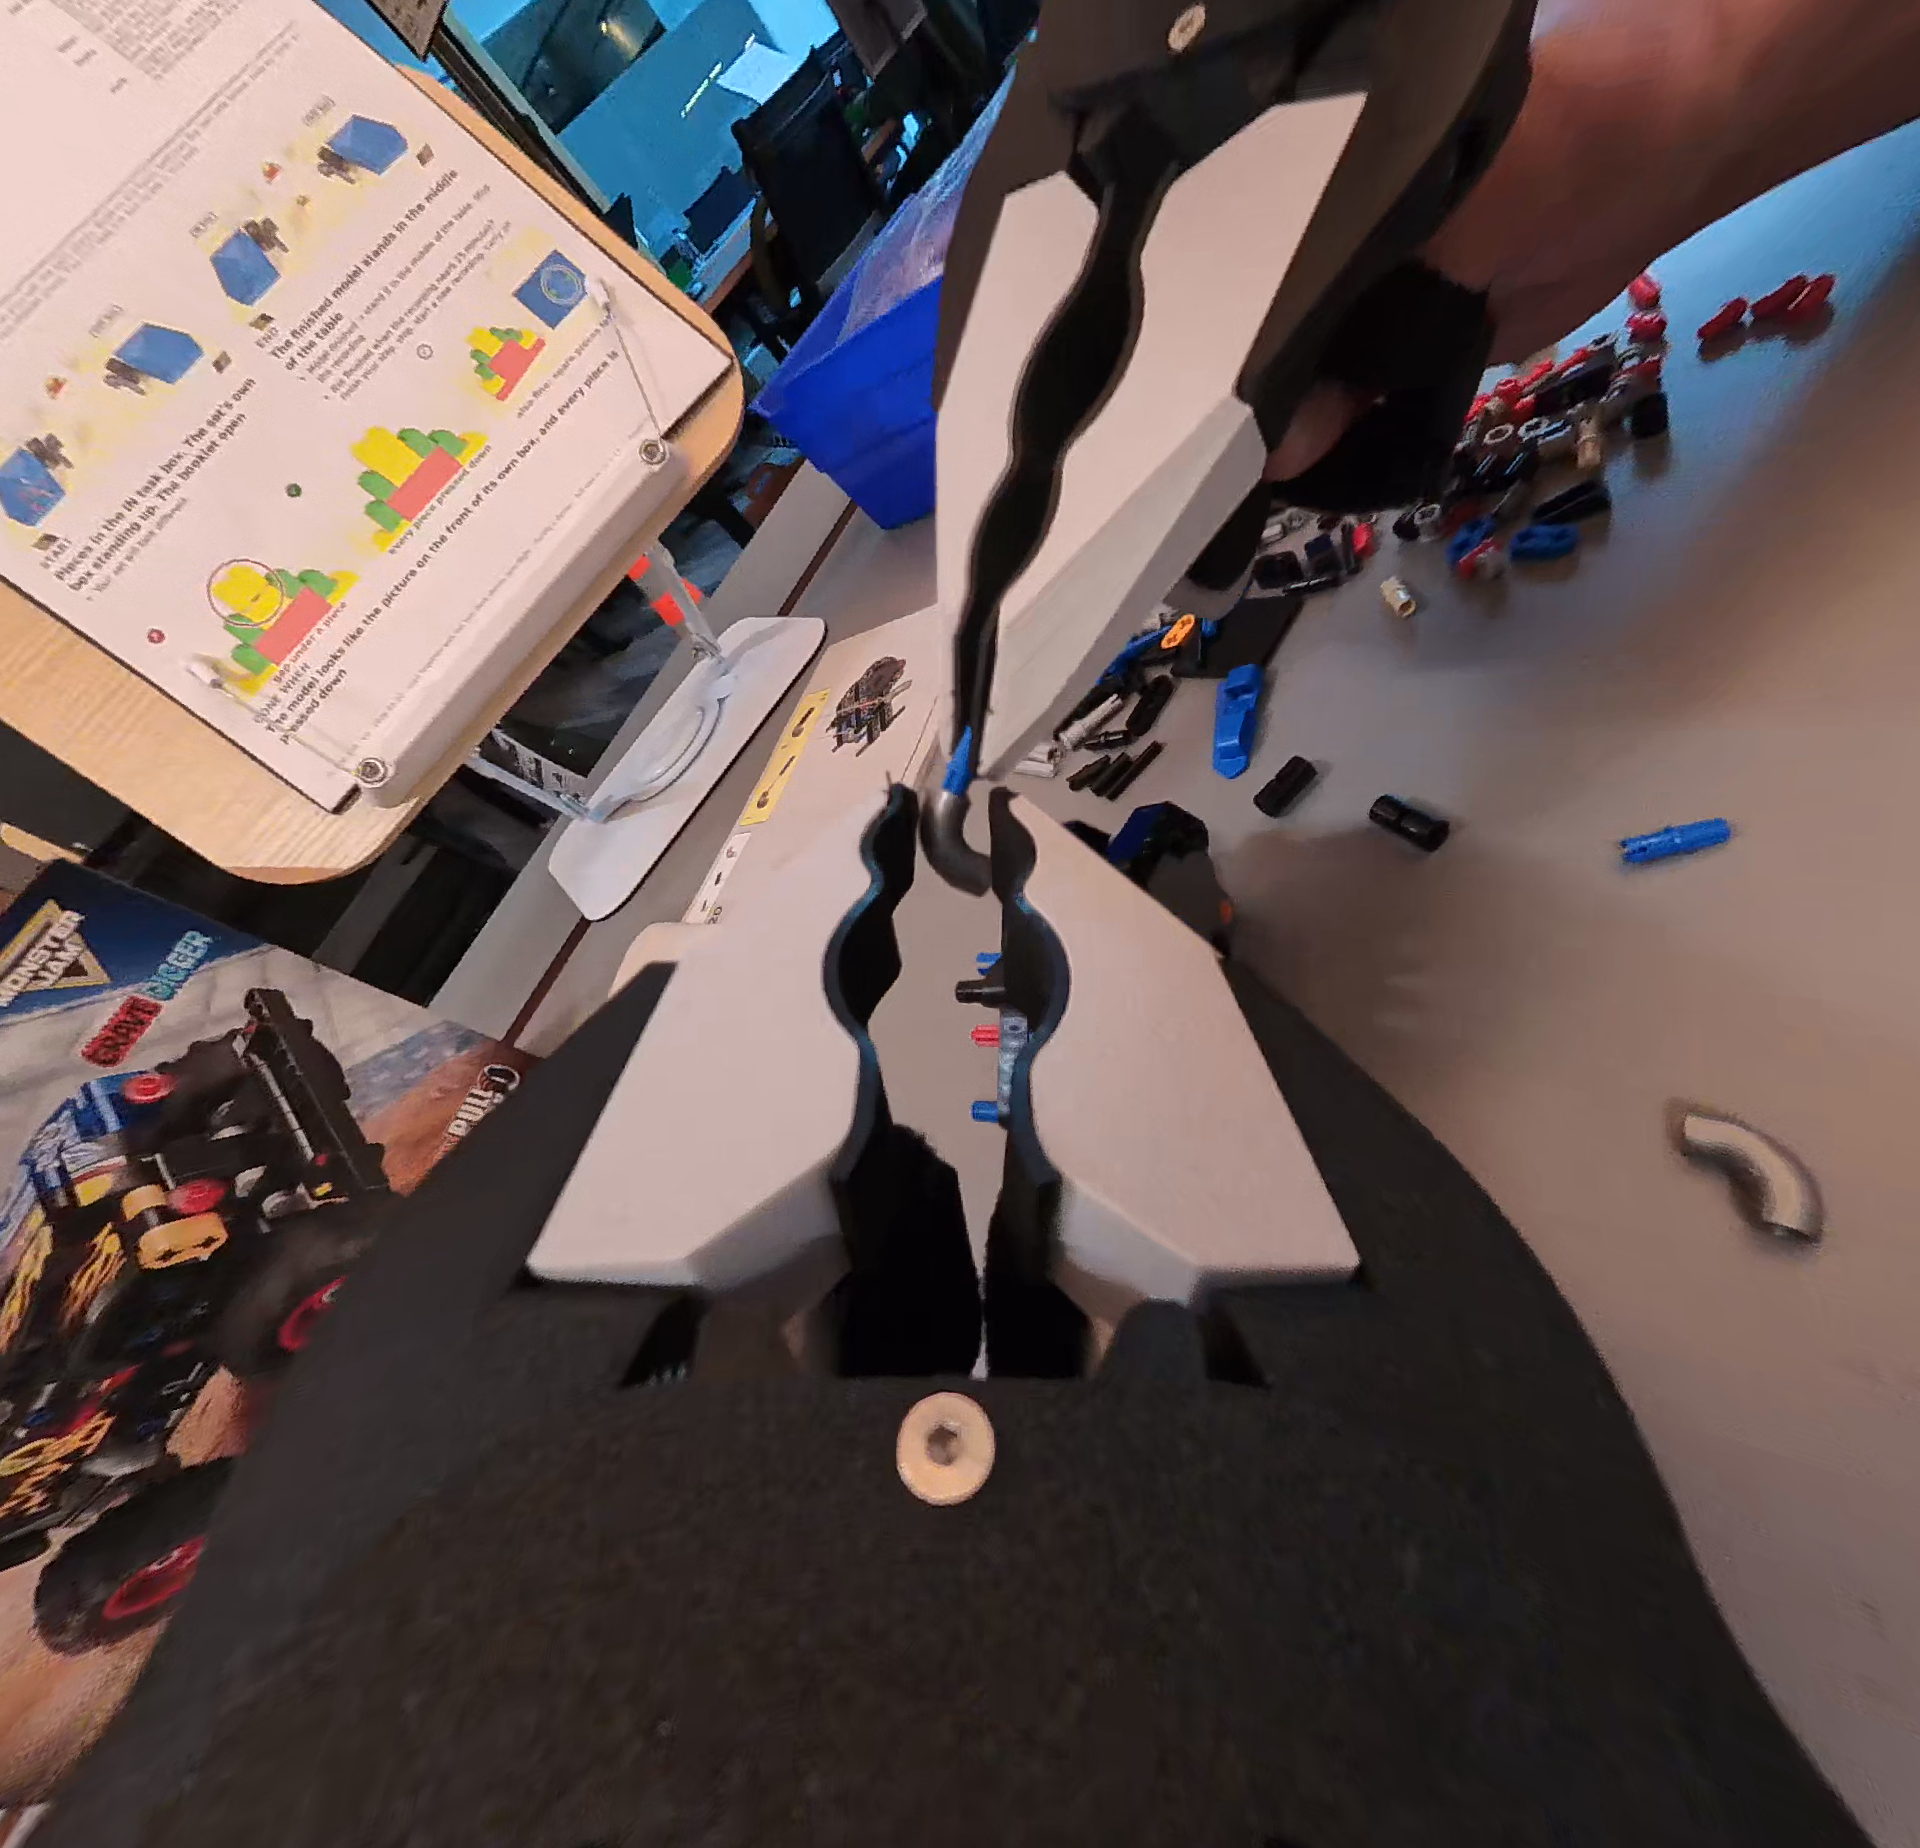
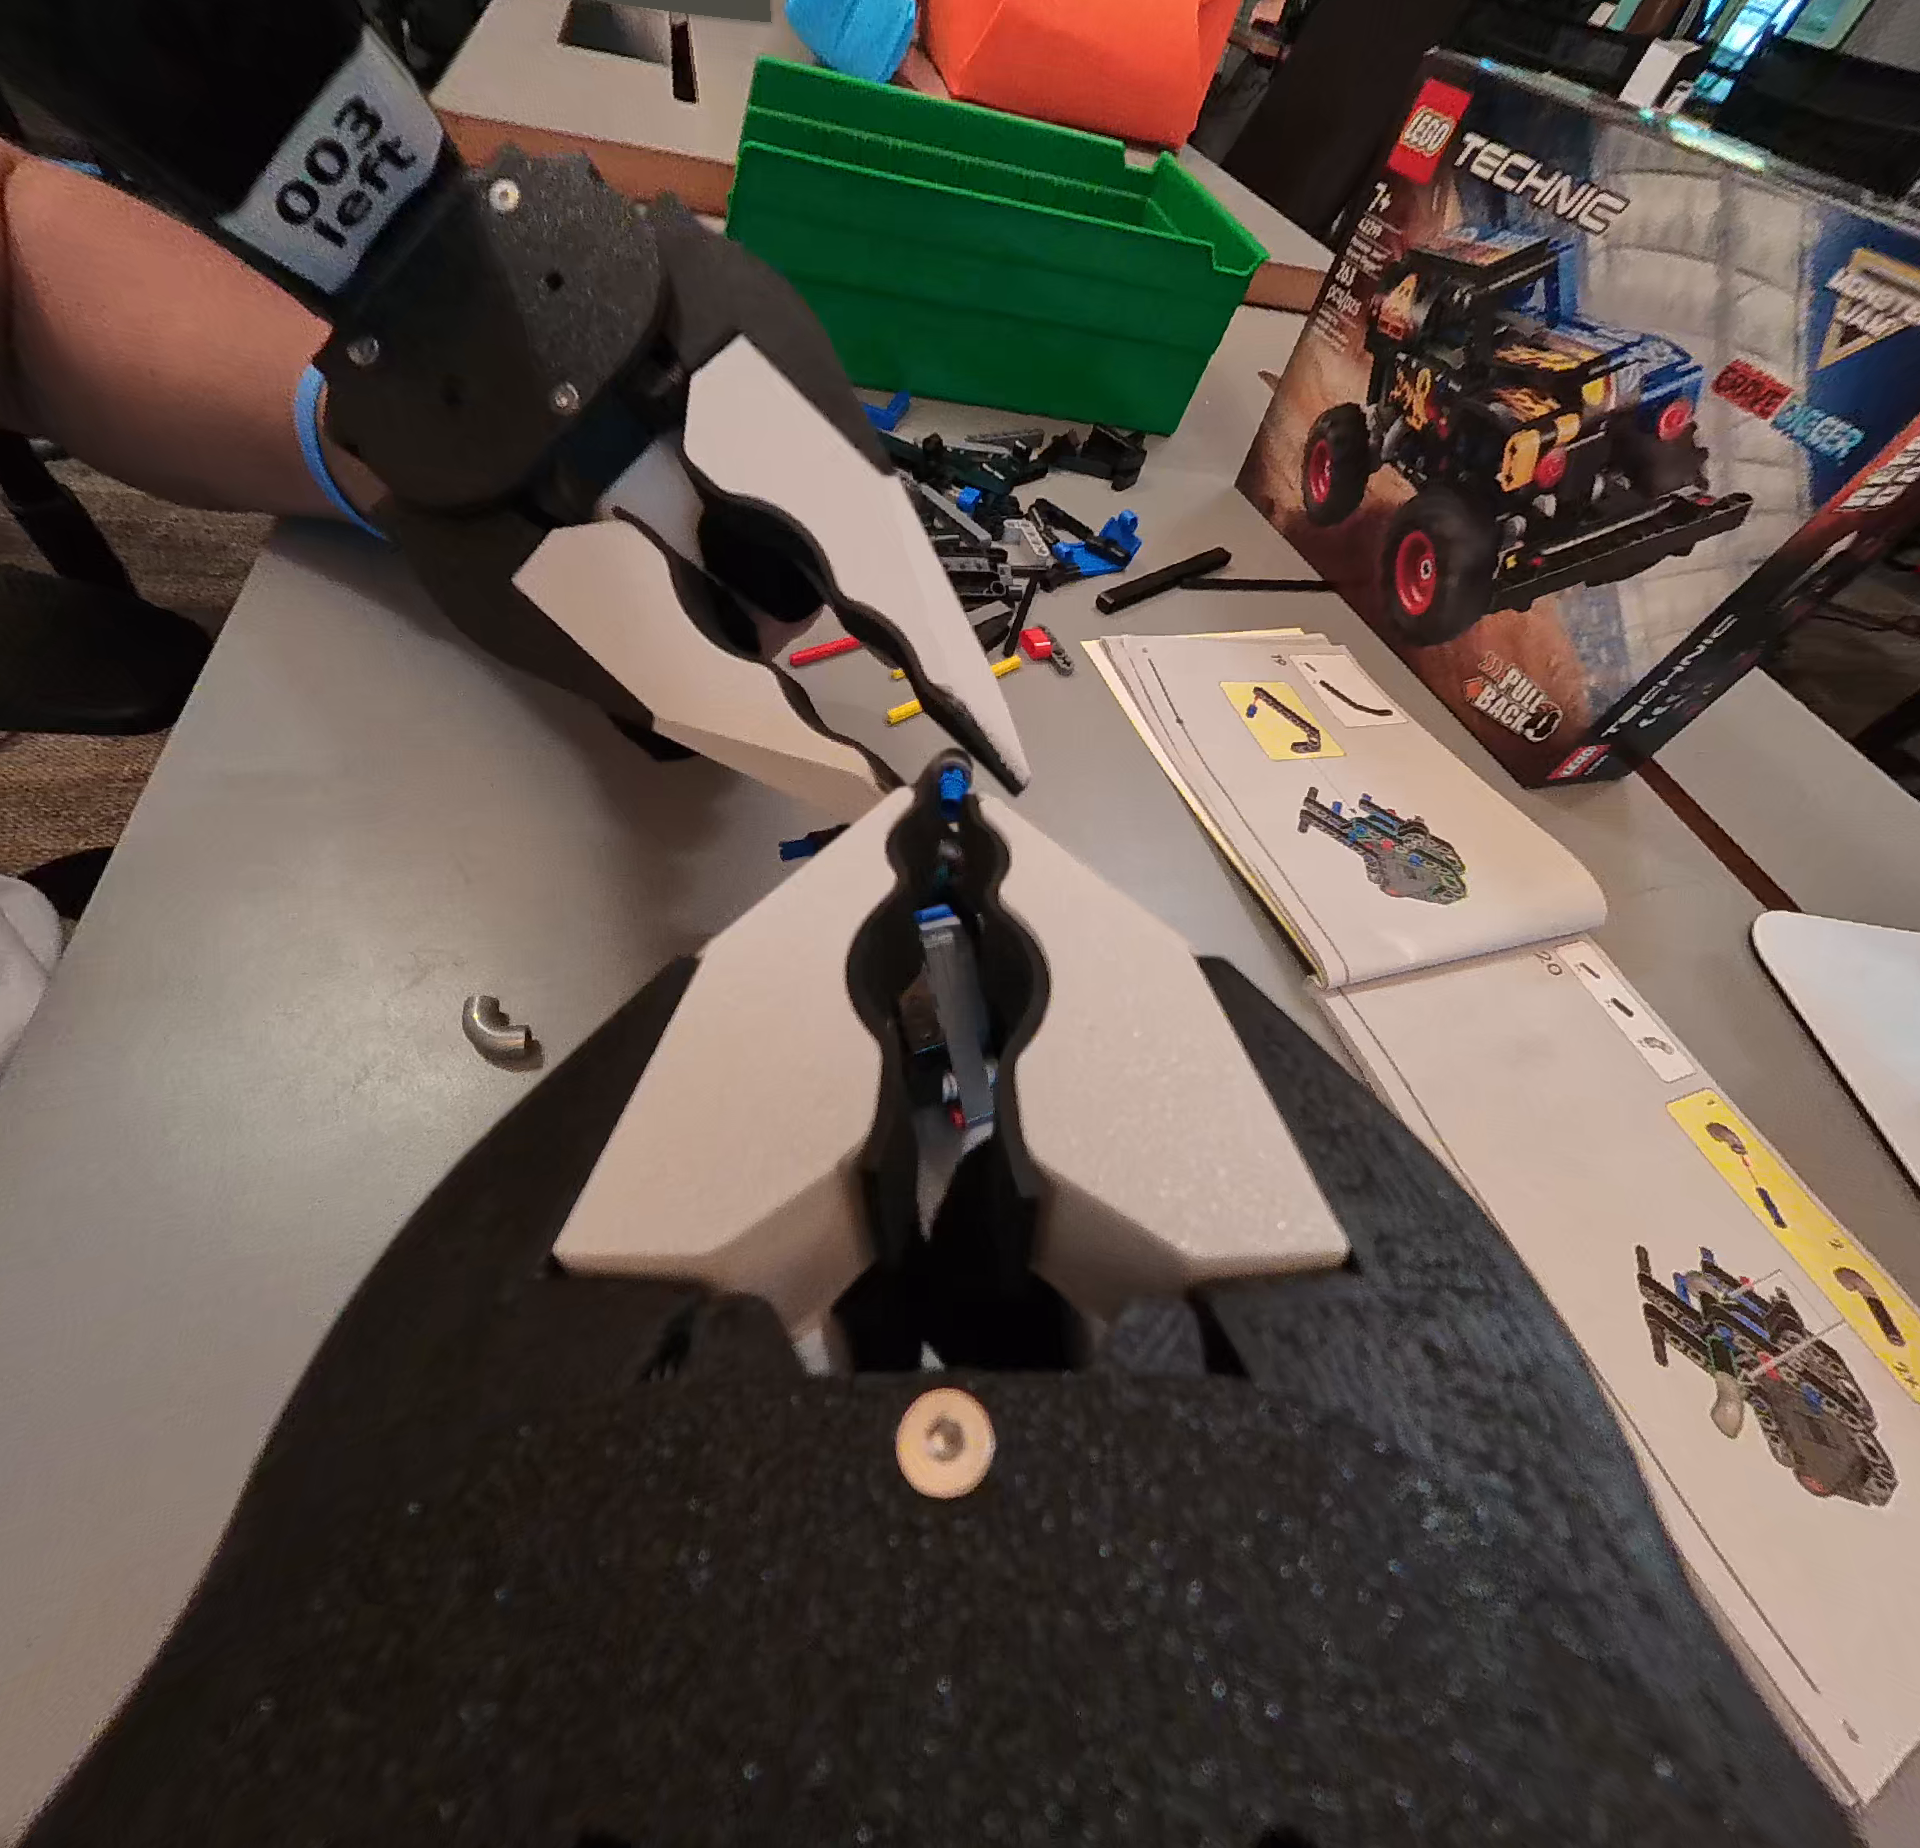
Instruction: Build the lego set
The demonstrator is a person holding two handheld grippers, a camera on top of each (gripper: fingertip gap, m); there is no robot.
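Note:
My left gripper (image 1: 945, 811) is shut on a small grey curved elbow piece (image 1: 951, 844) at its tips, above the table. My right gripper (image 2: 948, 803) is shut on a blue pin (image 2: 948, 786) that sticks out of its tips. In the left wrist view the right gripper (image 1: 961, 749) comes down from above and the blue pin (image 1: 958, 759) meets the elbow's upper end. A small grey beam with blue, red and black pins (image 1: 1006, 1035) shows through the gap between the fingers in both views (image 2: 948, 1019). I cannot tell whether it is held or lies below.
A second grey elbow (image 1: 1756, 1175) lies loose on the grey table (image 2: 312, 915). Piles of loose parts (image 1: 1507, 468) (image 2: 1018, 520) lie beyond. The open instruction booklet (image 2: 1351, 811), set box (image 2: 1610, 396), green bin (image 2: 987, 271), blue bin (image 1: 862, 385) and a sheet on a stand (image 1: 312, 344) surround the work spot. My left and right fingertips are right by each other.

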